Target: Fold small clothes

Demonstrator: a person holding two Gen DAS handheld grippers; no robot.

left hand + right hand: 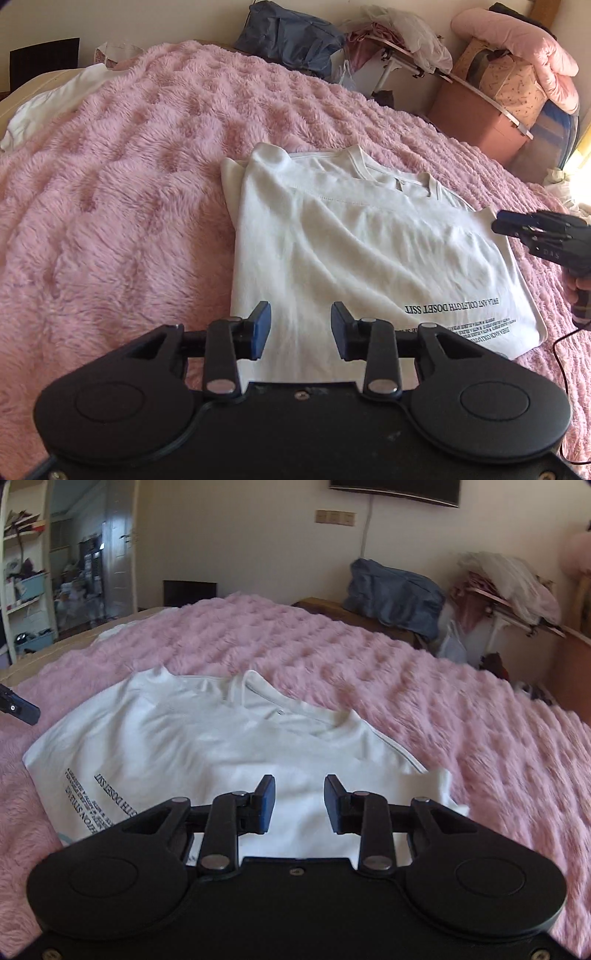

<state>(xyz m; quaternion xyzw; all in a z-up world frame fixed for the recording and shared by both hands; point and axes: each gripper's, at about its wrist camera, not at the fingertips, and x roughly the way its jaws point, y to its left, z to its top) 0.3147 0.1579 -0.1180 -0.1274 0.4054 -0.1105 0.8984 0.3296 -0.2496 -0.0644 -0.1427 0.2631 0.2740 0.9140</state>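
A white T-shirt (351, 240) with black print lies folded on the pink fluffy blanket (129, 166), collar toward the far side. My left gripper (300, 325) hovers over the shirt's near edge, open, with nothing between its blue pads. In the right wrist view the same T-shirt (207, 746) spreads below my right gripper (298, 797), which is also open and empty above the cloth. The right gripper (517, 229) shows at the shirt's right corner in the left wrist view, with a hand behind it. The left gripper's tip (18, 707) pokes in at the left edge.
A second white garment (55, 99) lies at the blanket's far left. Behind the bed stand a blue bag (291, 33), a cluttered folding table (399, 44) and a pink storage box (476, 110) with bedding stacked on it. Pink blanket (406, 686) stretches all around the shirt.
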